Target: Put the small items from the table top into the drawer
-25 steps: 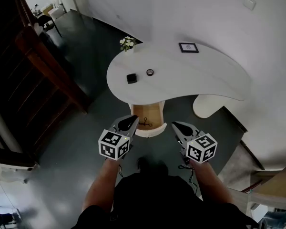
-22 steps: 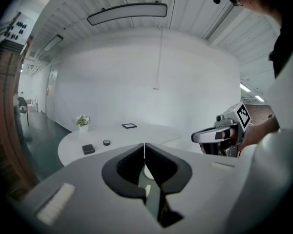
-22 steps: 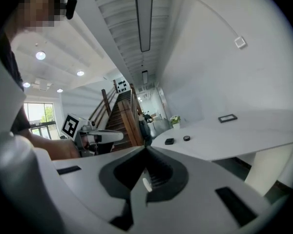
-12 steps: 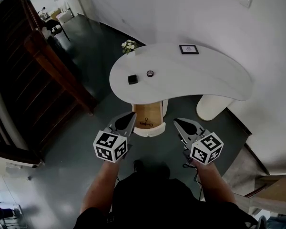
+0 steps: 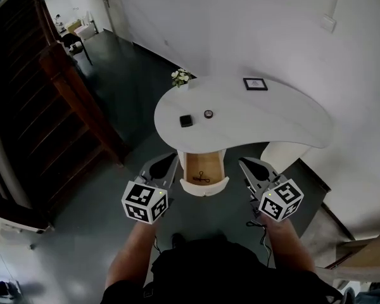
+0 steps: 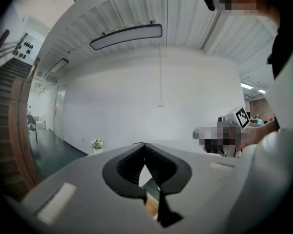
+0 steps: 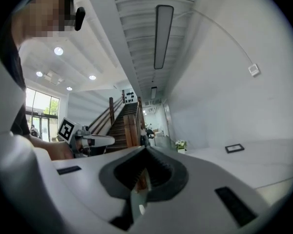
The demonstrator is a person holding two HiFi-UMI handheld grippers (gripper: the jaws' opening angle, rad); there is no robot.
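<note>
My left tongs (image 5: 171, 160) hang in the air on the near side of the desk (image 5: 272, 116), just left of the open drawer (image 5: 206, 186). In the left gripper view the jaws are pressed together with nothing between them. My right tongs (image 5: 244, 163) hang at about the same level on the right side of the drawer. Their jaws also meet at the tip, and they carry nothing. Both tongs are well clear of the desk top and touch nothing.

The small items still lie on the left part of the desk top, beyond the drawer. One is a black square block (image 5: 186, 120). The other is a small round piece with a dark ring (image 5: 208, 114), to the right of the block and slightly farther away. They are near each other but do not touch.

A small dark thing (image 5: 202, 177) lies on the wooden bottom of the drawer, and I cannot tell what it is.

A little pot of white flowers (image 5: 181, 78) stands at the far left edge of the desk. A dark picture frame (image 5: 255, 83) lies near the far edge. A wooden staircase (image 5: 63, 100) rises at the left.
</note>
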